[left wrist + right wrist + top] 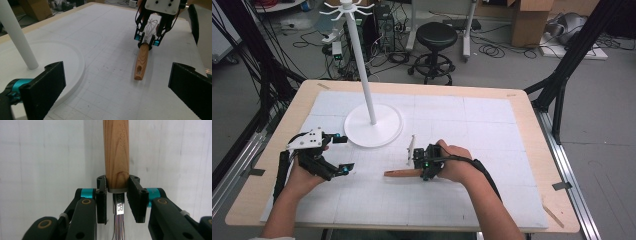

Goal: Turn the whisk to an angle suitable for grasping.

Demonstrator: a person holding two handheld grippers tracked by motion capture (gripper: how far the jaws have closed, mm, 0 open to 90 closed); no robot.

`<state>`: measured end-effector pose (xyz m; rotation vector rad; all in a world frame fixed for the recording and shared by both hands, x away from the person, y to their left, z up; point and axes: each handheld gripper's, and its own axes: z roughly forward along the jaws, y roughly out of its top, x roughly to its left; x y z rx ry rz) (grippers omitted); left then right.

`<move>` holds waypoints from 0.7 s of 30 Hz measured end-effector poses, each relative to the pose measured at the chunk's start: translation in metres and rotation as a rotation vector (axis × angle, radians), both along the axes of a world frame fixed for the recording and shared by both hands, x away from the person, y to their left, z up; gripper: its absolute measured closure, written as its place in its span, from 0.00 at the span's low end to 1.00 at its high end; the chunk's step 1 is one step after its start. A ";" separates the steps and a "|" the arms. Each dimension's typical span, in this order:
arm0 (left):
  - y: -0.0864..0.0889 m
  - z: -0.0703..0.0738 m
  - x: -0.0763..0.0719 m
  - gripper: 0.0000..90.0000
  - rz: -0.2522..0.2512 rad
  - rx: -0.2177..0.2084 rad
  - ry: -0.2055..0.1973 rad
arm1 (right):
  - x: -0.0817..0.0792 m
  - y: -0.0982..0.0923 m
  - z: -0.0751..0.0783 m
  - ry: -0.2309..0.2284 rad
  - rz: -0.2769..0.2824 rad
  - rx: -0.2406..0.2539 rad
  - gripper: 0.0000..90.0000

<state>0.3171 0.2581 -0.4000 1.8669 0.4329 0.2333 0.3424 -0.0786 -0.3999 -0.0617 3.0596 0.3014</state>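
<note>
White gridded matting [472,200] covers the wooden table, with a white stand [373,125] at its far left. Nearest that stand, the left gripper [343,154] hovers with its jaws spread wide, nothing between them. Right of it, a whisk [404,172] lies on the mat, wooden handle pointing left. The right gripper [117,188] is clamped on the handle's end, at the metal collar.

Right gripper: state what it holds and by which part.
The right gripper is shut on the whisk, clamping the wooden handle's end by the metal collar.
</note>
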 end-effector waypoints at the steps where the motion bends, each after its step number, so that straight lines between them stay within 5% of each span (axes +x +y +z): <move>1: 0.000 0.000 0.000 0.02 0.001 0.000 -0.001 | 0.000 0.006 0.001 0.003 0.007 0.005 0.79; 13: 0.006 0.002 0.000 0.02 0.008 0.007 -0.002 | 0.005 0.067 0.002 0.003 0.046 -0.009 0.79; 18: 0.004 0.002 0.000 0.02 0.005 0.018 -0.003 | 0.005 0.077 -0.006 0.015 0.031 -0.051 0.78; 21: 0.005 0.002 0.000 0.02 0.007 0.014 -0.001 | 0.005 0.077 -0.004 0.002 0.026 -0.036 0.77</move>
